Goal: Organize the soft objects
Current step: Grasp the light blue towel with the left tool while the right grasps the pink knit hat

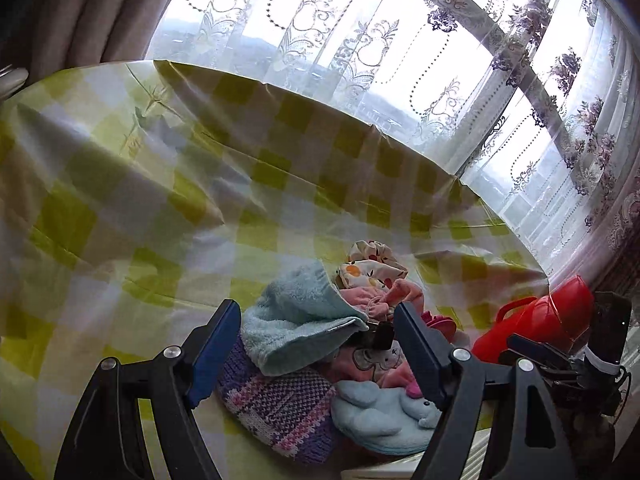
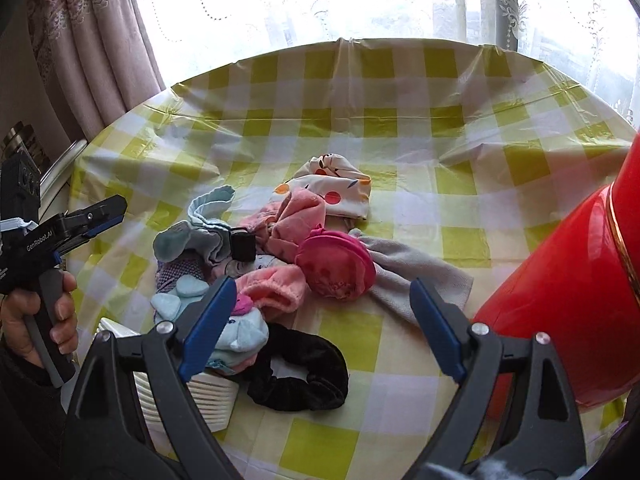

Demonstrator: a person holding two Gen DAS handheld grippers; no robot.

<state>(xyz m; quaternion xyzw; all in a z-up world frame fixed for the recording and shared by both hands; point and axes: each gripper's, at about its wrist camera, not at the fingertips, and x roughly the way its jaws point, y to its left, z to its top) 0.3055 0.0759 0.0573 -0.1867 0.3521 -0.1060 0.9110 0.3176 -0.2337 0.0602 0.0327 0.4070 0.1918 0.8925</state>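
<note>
Both grippers hang over the heap with jaws spread wide and nothing between the pads: the left gripper (image 1: 316,348) above the blue end of the pile, the right gripper (image 2: 320,324) above the pink end.

Room to move? Plenty. The checked tablecloth (image 2: 400,120) lies bare from ten o'clock round to two o'clock of the pile of soft things (image 2: 272,256), right up to the far edge under the lace curtain (image 1: 360,40). At three o'clock a red flask (image 2: 560,280) crowds in close — the tight side.

The right wrist view gives what the left cannot: a black velvet scrunchie (image 2: 300,372) at six o'clock of the pile, a grey cloth (image 2: 416,272) spread toward the flask, a white ribbed basket (image 2: 208,396) at the near edge, and the person's hand (image 2: 36,312) round the left handle. The left view alone shows a purple knitted piece (image 1: 272,404) plainly, under a folded light-blue towel (image 1: 296,328).

Count: one flask, one scrunchie, one fruit-print cloth (image 2: 332,188), one pink mesh pouch (image 2: 336,268) — the pink fleece pieces are too tangled to number.
</note>
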